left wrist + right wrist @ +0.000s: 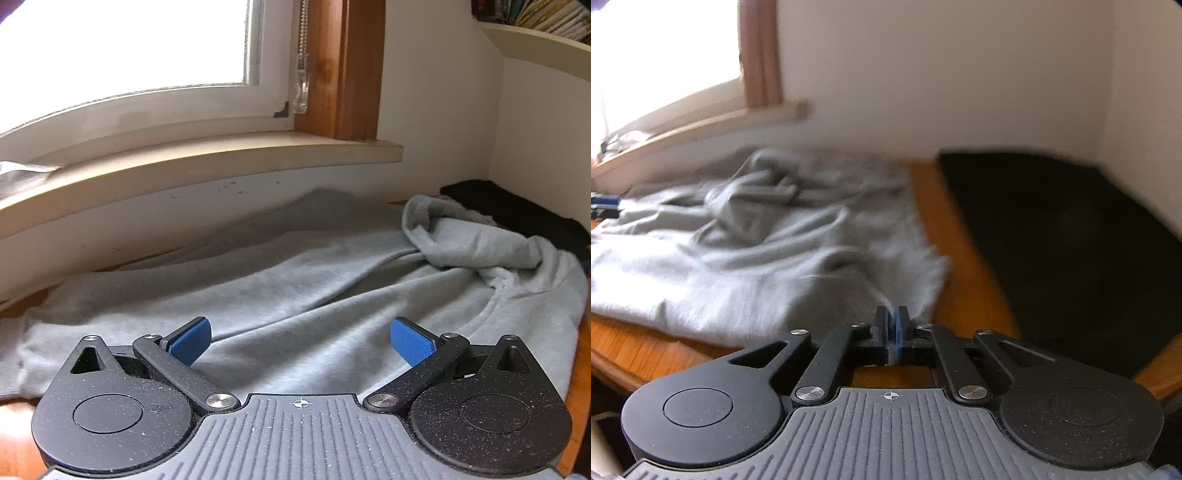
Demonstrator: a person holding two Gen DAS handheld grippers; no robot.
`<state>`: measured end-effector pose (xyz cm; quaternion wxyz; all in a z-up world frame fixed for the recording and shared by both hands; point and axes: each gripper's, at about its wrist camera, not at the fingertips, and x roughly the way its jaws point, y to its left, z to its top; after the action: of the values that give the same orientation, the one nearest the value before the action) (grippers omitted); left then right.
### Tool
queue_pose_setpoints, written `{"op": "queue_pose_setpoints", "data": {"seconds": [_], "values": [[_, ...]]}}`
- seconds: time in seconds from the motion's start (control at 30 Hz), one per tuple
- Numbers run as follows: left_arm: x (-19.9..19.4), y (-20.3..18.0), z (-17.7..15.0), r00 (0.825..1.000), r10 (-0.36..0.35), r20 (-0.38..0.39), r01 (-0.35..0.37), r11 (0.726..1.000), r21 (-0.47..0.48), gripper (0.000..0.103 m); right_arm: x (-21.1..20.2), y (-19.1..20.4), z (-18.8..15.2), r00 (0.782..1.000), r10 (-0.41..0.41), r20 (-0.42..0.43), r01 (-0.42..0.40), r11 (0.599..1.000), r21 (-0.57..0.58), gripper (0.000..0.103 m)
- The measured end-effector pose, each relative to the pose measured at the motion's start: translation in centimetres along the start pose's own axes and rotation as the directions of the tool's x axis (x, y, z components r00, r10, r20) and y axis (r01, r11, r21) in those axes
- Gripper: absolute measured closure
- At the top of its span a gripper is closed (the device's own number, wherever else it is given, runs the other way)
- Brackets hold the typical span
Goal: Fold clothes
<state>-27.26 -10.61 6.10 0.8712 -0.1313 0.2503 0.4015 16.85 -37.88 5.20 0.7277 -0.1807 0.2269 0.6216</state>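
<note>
left gripper jaws wide, empty | right gripper jaws closed beside grey sweatshirt

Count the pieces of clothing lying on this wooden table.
2. A crumpled light grey fleece sweatshirt covers most of the wooden table; a flat black garment lies beside it in the wall corner. More may be hidden underneath.

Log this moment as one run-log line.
task: fold clothes | left gripper: open above grey sweatshirt | right gripper: shut on sweatshirt edge | black cloth: beside it on wooden table
</note>
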Motion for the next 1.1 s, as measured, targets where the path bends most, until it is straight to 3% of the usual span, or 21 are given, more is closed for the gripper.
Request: {"op": "queue_pose_setpoints", "data": {"seconds": [0.1, 0.17, 0.2, 0.27, 0.4, 0.47, 0.57, 0.67, 0.73, 0.77, 1.1], "values": [[-0.2, 0.4, -0.5, 1.0, 0.001, -0.018, -0.001, 1.0, -0.009, 0.0, -2.1, -2.1, -0.5, 0.999, -0.032, 0.022, 0.03, 0.995, 0.09, 0.1], [-0.5, 0.6, -0.9, 1.0, 0.003, -0.024, -0.003, 1.0, -0.018, 0.0, -2.2, -2.8, -1.3, 0.997, -0.07, -0.016, 0.072, 0.991, 0.116, 0.093], [-0.8, 0.7, -1.0, 1.0, 0.005, -0.025, -0.006, 1.0, -0.021, 0.0, -2.1, -2.9, -1.7, 0.997, -0.072, -0.024, 0.075, 0.989, 0.131, 0.087], [-1.6, 0.9, -1.2, 1.0, 0.015, -0.017, -0.015, 1.0, -0.022, 0.0, -2.3, -2.5, -2.2, 0.996, -0.089, 0.021, 0.085, 0.986, 0.143, 0.062], [-3.7, 2.1, -1.6, 0.998, 0.06, -0.004, -0.06, 0.998, -0.002, 0.0, -1.8, 1.7, -1.5, 0.981, -0.034, 0.19, 0.018, 0.996, 0.086, 0.06], [-4.8, 3.1, -2.1, 0.997, 0.08, -0.004, -0.08, 0.997, 0.001, 0.0, -0.4, 4.3, -1.0, 0.975, 0.014, 0.222, -0.028, 0.998, 0.058, 0.06], [-6.5, 5.0, -3.2, 0.995, 0.098, -0.016, -0.098, 0.995, -0.02, 0.003, 2.2, 8.5, -0.9, 0.971, 0.066, 0.229, -0.064, 0.998, -0.017, 0.06], [-7.8, 6.4, -4.4, 0.993, 0.11, -0.041, -0.111, 0.994, -0.026, 0.012, 4.6, 10.4, -0.9, 0.985, 0.082, 0.153, -0.076, 0.996, -0.046, 0.06], [-8.5, 7.1, -5.2, 0.991, 0.119, -0.058, -0.121, 0.992, -0.021, 0.032, 5.2, 10.9, -1.2, 0.988, 0.071, 0.139, -0.064, 0.996, -0.054, 0.058], [-8.7, 7.3, -5.5, 0.99, 0.123, -0.067, -0.125, 0.992, -0.02, 0.034, 5.2, 10.9, -1.3, 0.987, 0.072, 0.146, -0.066, 0.997, -0.044, 0.057], [-10.4, 9.0, -7.8, 0.99, 0.099, -0.097, -0.105, 0.993, -0.058, 0.038, 5.5, 11.1, -1.9, 0.982, 0.085, 0.17, -0.078, 0.996, -0.045, 0.05]]}}
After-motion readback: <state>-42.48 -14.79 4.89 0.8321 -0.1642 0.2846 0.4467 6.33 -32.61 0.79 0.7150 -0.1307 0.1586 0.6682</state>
